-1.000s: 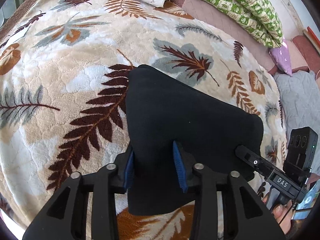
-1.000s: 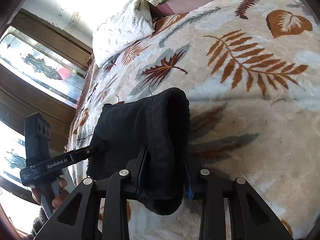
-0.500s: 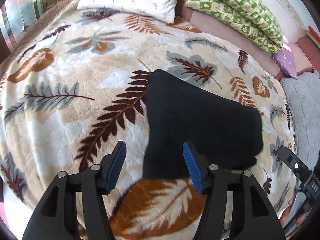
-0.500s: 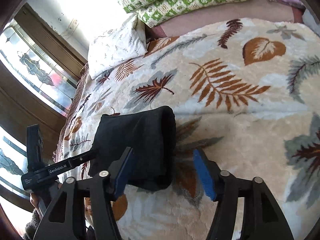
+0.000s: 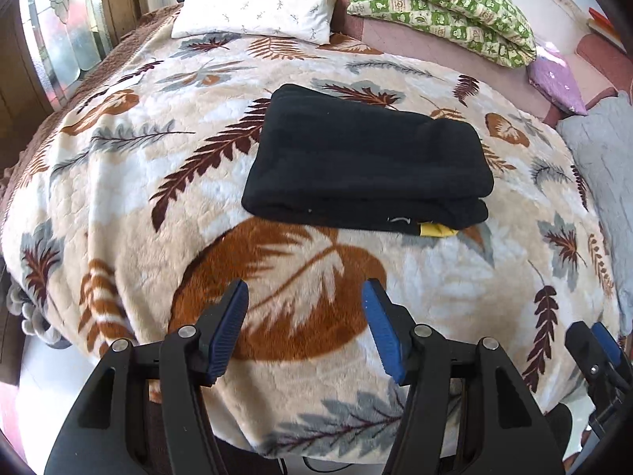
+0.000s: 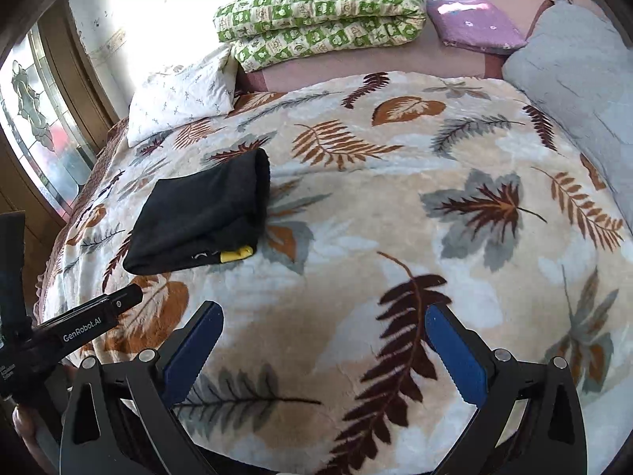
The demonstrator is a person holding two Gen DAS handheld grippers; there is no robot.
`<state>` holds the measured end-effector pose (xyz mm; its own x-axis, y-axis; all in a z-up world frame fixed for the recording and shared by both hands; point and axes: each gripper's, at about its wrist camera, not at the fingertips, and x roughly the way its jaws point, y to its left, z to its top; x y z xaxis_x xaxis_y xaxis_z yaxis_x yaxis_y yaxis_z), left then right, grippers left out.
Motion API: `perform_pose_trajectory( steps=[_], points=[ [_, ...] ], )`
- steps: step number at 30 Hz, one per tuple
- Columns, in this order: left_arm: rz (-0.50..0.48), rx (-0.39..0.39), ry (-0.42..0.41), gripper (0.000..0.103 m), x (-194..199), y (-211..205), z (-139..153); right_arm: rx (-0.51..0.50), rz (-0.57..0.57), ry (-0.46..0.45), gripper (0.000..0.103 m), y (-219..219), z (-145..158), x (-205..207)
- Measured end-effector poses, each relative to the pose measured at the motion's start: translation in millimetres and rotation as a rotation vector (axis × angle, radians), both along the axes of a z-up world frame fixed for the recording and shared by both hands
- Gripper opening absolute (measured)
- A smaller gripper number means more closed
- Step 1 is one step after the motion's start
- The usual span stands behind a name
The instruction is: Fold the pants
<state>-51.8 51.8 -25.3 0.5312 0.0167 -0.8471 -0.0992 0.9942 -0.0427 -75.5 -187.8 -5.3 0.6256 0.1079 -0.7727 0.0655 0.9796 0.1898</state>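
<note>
Broad bare stretches of the cream fleece leaf-print blanket (image 6: 395, 237) lay open from 12 to 5 o'clock ahead of the right tool (image 6: 324, 344), whose jaws were opening with nothing between them. The folded black fabric pants (image 6: 205, 209) sat at 10 o'clock. Along the far edge, the white sprigged pillow (image 6: 182, 95), green checked quilt (image 6: 316, 12) and grey cushion (image 6: 573, 71) blocked passage.
</note>
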Motion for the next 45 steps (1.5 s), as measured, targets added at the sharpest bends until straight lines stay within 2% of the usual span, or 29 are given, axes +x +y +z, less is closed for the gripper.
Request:
perform_pose_trajectory(
  steps=[4,9,12,14,16,17,23,31,33,36,40,45],
  points=[
    [0.021,0.042,-0.031,0.059,-11.6,-6.3,0.0,-0.022,-0.015,-0.039,0.103,-7.5,4.8,-17.0],
    [-0.006,0.172,-0.064,0.059,-16.5,-13.2,1.3,-0.109,-0.007,-0.14,0.103,-4.8,23.2,-28.1],
    [-0.021,0.216,-0.086,0.059,-17.5,-10.9,3.7,-0.113,0.029,-0.142,0.103,4.0,24.1,-27.1],
    [-0.013,0.215,-0.094,0.059,-17.8,-7.2,6.7,-0.109,0.055,-0.126,0.103,10.9,20.1,-24.8],
    [0.0,0.212,-0.094,0.065,-17.6,-4.9,9.5,-0.115,0.071,-0.12,0.103,17.8,16.4,-24.8],
    [0.011,0.212,-0.098,0.072,-17.9,-3.8,11.2,-0.113,0.077,-0.117,0.103,19.4,15.2,-24.1],
    [0.023,0.185,-0.189,0.072,-30.4,-2.8,26.4,-0.095,0.06,-0.105,0.103,14.4,12.2,-24.9],
    [-0.038,0.099,-0.204,0.072,-35.4,-4.4,35.2,-0.085,0.048,-0.097,0.103,9.8,12.8,-27.9],
    [-0.041,0.062,-0.194,0.083,-35.4,-3.3,36.3,-0.097,0.055,-0.103,0.103,12.2,14.4,-29.4],
    [-0.048,0.001,-0.215,0.083,-39.8,-0.7,40.3,-0.109,0.063,-0.108,0.103,15.0,16.4,-31.2],
    [-0.041,-0.002,-0.258,0.083,-43.9,-1.1,48.7,-0.109,0.057,-0.106,0.103,14.3,17.5,-33.3],
    [-0.062,0.009,-0.224,0.083,-37.2,-4.5,47.5,-0.099,0.042,-0.102,0.103,8.7,17.9,-33.6]
  ],
)
